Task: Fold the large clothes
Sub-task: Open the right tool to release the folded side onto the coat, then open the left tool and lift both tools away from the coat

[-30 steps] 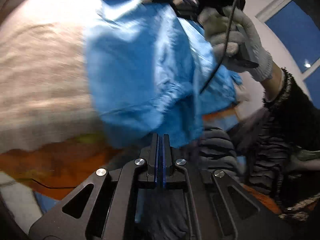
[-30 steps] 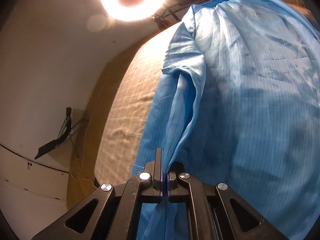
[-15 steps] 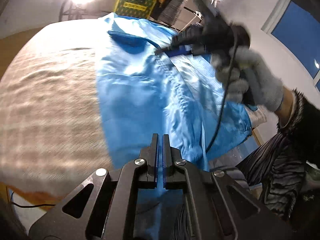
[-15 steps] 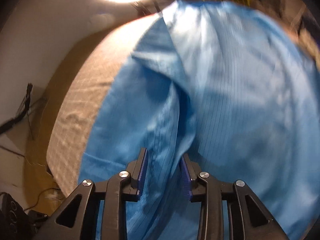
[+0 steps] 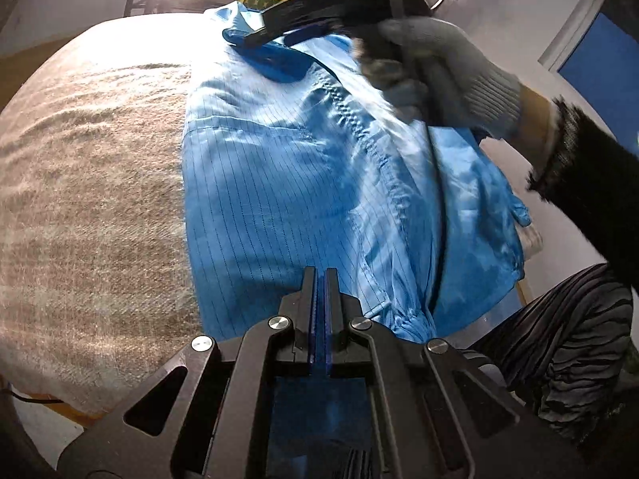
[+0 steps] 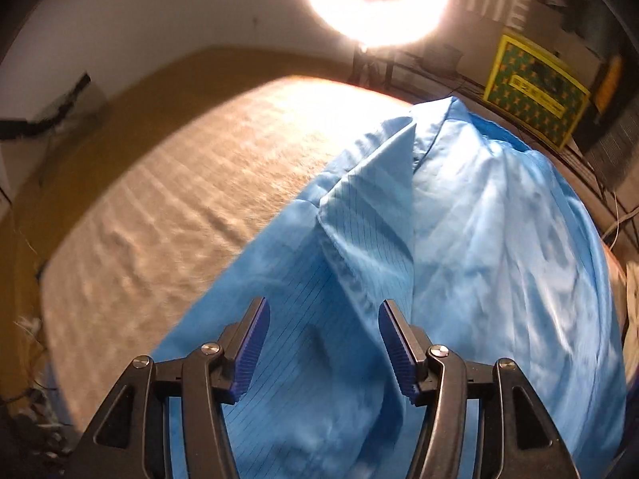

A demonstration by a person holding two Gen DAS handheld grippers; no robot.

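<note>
On the beige woven blanket (image 5: 92, 199), over its right part in the left wrist view: the blue pinstriped garment (image 5: 279, 199), laid out front up, darker collar (image 5: 275, 60) at the far end, zip seam (image 5: 359, 127) running down the middle toward the camera. Lies mostly flat along the left side. Bunches up and hangs off the blanket's edge on the right, with a gathered cuff (image 5: 411, 319) just beside the near fingers.

At the near hem: the left gripper (image 5: 320, 275), jaws pressed fully together, blue pads face to face with no gap. Points down at the cloth edge. No telling of any thin fold pinched between the pads, the hem passing behind the fingertips and showing again through the frame beneath.

Over the collar end: the right gripper (image 5: 279, 32), carried in a grey knit-gloved hand (image 5: 439, 64), blurred. Opening at this moment, jaws roughly half apart in its own view. Grips nothing, with cloth lying below and between the ribbed blue pads (image 6: 249, 347) but touching neither. Beyond the fingertips, a side panel folded in over the body, its edge rising to a point near the collar.

Behind the blanket: a glaring ring lamp (image 6: 375, 0) and a yellow-edged green box (image 6: 531, 88). At the right edge of the left wrist view: a black fuzzy sleeve (image 5: 591, 183) and the person's dark striped clothing (image 5: 559, 339).
</note>
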